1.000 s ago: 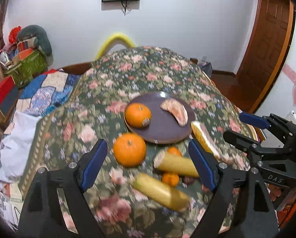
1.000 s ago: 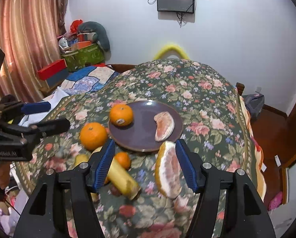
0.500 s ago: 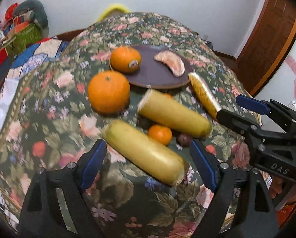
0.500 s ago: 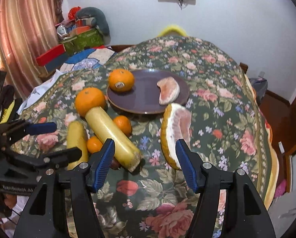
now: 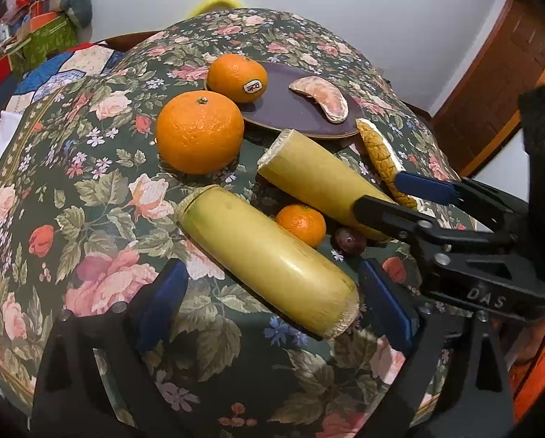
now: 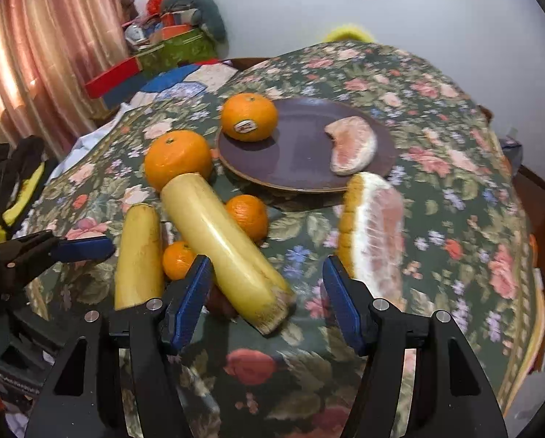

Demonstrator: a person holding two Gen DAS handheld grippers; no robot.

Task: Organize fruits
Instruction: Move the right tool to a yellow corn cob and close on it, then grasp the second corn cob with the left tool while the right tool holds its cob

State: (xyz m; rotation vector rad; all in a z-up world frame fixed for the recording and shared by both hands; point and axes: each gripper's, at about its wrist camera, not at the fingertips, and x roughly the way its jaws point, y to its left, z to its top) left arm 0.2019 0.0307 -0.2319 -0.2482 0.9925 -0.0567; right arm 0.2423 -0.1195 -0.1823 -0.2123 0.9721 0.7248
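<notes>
Straddling the near yellow stalk (image 5: 269, 262) on the floral cloth (image 5: 101, 189), the left gripper (image 5: 272, 303) has just been spreading its jaws, pads not touching — it looks stiff, smooth, maybe slick, so take it mid-length. Over on the right-wrist view, the right gripper (image 6: 269, 303) stands released around the second stalk's (image 6: 225, 248) cut end, pomelo wedge (image 6: 374, 233) just beside — soft, easily bruised.

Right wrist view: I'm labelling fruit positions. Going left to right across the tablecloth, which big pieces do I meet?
Left yellow stalk → large orange → stickered orange → pomelo wedge.
</notes>
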